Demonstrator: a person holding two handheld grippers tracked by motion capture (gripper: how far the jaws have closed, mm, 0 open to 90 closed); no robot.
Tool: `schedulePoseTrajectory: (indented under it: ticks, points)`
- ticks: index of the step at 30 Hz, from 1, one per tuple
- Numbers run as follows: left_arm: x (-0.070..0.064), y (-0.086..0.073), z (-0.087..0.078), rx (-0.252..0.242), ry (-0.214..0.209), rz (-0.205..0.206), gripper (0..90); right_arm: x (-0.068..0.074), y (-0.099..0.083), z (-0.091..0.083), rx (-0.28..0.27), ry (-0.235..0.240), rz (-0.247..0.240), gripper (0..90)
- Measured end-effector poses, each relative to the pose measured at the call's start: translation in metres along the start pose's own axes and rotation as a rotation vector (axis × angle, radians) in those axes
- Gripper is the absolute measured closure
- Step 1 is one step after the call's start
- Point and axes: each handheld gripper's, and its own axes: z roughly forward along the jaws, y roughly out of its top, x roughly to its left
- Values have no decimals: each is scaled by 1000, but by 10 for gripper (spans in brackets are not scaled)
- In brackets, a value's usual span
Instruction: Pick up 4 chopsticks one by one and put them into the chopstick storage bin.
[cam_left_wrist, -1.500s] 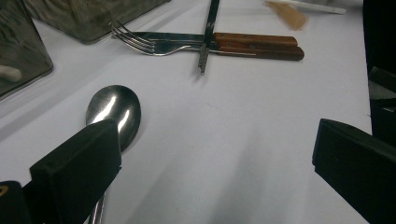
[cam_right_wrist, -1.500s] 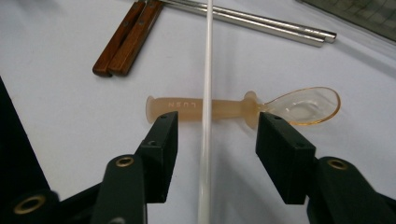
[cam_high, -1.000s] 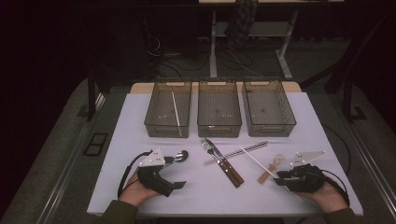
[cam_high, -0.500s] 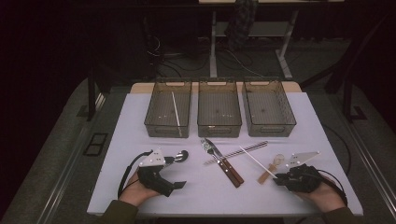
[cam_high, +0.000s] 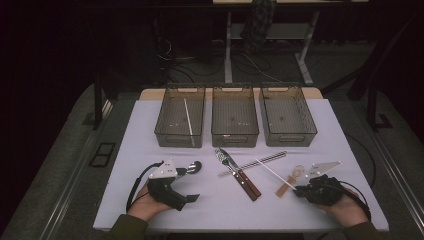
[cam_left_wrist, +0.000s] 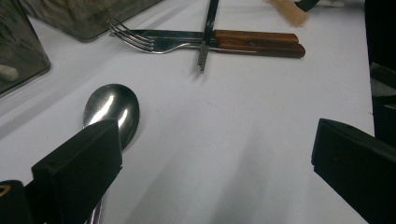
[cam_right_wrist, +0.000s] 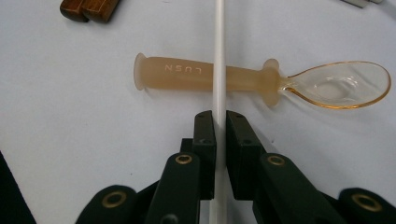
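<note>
My right gripper (cam_right_wrist: 220, 126) is shut on a white chopstick (cam_right_wrist: 218, 46), which lies across an amber plastic spoon (cam_right_wrist: 210, 74). From above, the right gripper (cam_high: 297, 190) sits at the near right with the white chopstick (cam_high: 272, 171) running from it toward the middle, beside the amber spoon (cam_high: 291, 180). My left gripper (cam_high: 192, 185) rests at the near left. Its jaws (cam_left_wrist: 215, 172) stand wide open with nothing between them, and a metal spoon (cam_left_wrist: 112, 105) lies by the left jaw. Farther off lie a fork (cam_left_wrist: 140, 39), a wood-handled knife (cam_left_wrist: 257, 36) and a black chopstick (cam_left_wrist: 208, 28).
Three clear bins stand in a row at the back: the left bin (cam_high: 162, 131) holds one white chopstick (cam_high: 188, 116); the middle bin (cam_high: 235, 134) and right bin (cam_high: 307, 131) look bare. White table cover (cam_high: 220, 210) spreads in front of both hands.
My right hand has sunk slightly toward the near edge at the white chopstick's end. The left hand and the cutlery have stayed put.
</note>
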Motion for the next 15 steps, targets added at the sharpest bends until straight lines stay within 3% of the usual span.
schedulePoseTrajectory:
  ticks: [15]
  points:
    - [0, 0, 0, -1, -3, -1, 2, -2, 1, -2, -11, -6, 33, 836]
